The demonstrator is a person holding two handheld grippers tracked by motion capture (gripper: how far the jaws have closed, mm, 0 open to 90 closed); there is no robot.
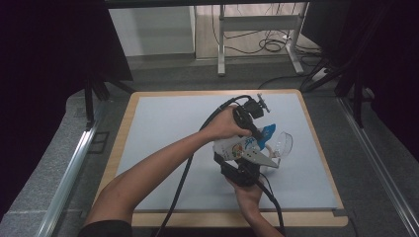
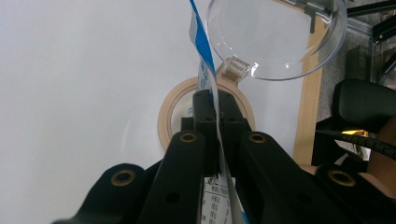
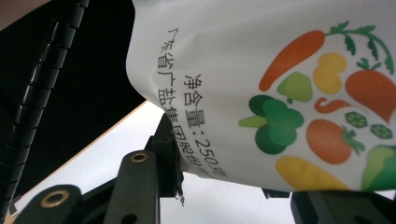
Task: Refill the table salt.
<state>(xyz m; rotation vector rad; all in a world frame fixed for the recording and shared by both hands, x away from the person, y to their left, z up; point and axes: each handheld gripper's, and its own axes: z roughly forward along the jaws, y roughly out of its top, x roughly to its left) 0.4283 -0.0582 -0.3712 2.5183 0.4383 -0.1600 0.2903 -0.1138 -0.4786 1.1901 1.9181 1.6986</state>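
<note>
A white pouch (image 1: 232,146) with printed vegetables and a blue top hangs above the grey mat, held between both grippers. My left gripper (image 1: 259,133) comes down from above, and in the left gripper view it (image 2: 214,100) is shut on the pouch's thin blue-and-white top edge (image 2: 203,46). My right gripper (image 1: 237,157) reaches up from the near side. In the right gripper view it (image 3: 219,172) grips the pouch's (image 3: 261,70) lower part, with one finger (image 3: 163,149) pressed against the crumpled corner. Directly under the pouch sits a tan-rimmed round container (image 2: 168,112) with its clear lid (image 2: 275,37) flipped open.
The grey mat (image 1: 163,128) covers a wooden table whose edge (image 1: 118,148) frames it. The clear lid (image 1: 282,143) lies toward the mat's right side. Black cables trail from both grippers over the mat. Beyond the table stand a metal frame and dark curtains.
</note>
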